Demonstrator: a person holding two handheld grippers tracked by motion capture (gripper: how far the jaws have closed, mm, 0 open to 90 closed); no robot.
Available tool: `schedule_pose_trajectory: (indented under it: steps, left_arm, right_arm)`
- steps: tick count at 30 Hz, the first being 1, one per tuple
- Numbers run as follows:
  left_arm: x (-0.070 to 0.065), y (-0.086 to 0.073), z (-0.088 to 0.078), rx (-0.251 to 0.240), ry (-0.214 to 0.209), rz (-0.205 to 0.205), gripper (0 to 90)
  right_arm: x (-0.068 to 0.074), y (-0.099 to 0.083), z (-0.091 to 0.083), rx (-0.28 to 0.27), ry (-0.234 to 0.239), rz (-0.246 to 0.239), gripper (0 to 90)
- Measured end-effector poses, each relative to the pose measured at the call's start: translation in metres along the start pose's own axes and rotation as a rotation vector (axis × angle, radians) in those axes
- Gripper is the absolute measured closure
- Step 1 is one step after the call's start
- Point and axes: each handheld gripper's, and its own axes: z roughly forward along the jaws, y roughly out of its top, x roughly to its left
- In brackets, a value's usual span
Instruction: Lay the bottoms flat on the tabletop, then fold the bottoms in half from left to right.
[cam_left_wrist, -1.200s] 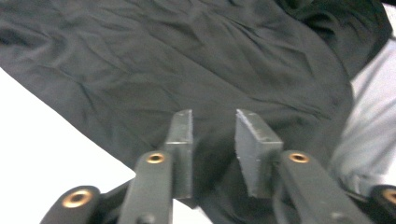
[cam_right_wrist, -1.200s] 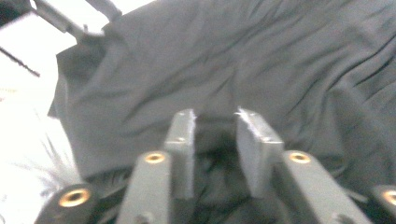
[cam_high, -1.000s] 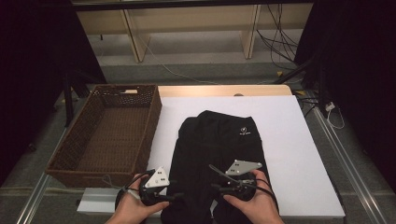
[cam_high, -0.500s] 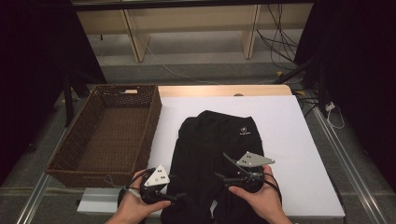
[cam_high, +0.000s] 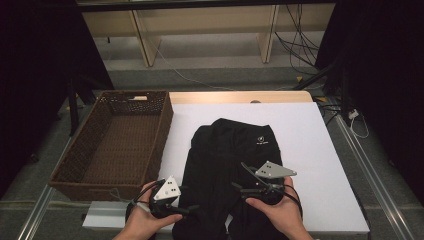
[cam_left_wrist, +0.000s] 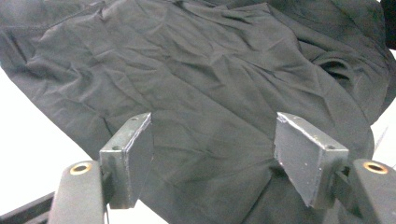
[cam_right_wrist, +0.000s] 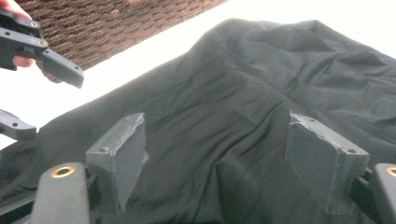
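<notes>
On the white tabletop, a black garment lies folded lengthwise, just right of the wicker basket.
Both hand-held grippers hover at its near end, left and right, jaws having just opened wide with nothing pinched, cloth lying loose beneath, probably let go so the fold settles flat.

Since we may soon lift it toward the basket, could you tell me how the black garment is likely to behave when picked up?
The black garment will probably be floppy: its thin cloth lies creased and flat on the white table top. It looks light, so it may drag or bunch if pushed. Lifted at one point, the rest would likely hang and unfold.
</notes>
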Motion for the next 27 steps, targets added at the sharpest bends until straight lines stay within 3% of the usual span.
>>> schedule_pose_trajectory:
  steps: [12,27]
  left_arm:
    - [-0.001,0.0001,0.0001,0.002,0.002,0.008,29.4]
    - [0.0022,-0.0014,0.002,-0.003,0.01,-0.014,29.7]
  right_arm:
    - [-0.0003,0.0014,-0.0047,-0.017,-0.015,0.014,23.6]
    - [-0.0042,0.0045,-0.0014,-0.031,-0.027,0.032,23.5]
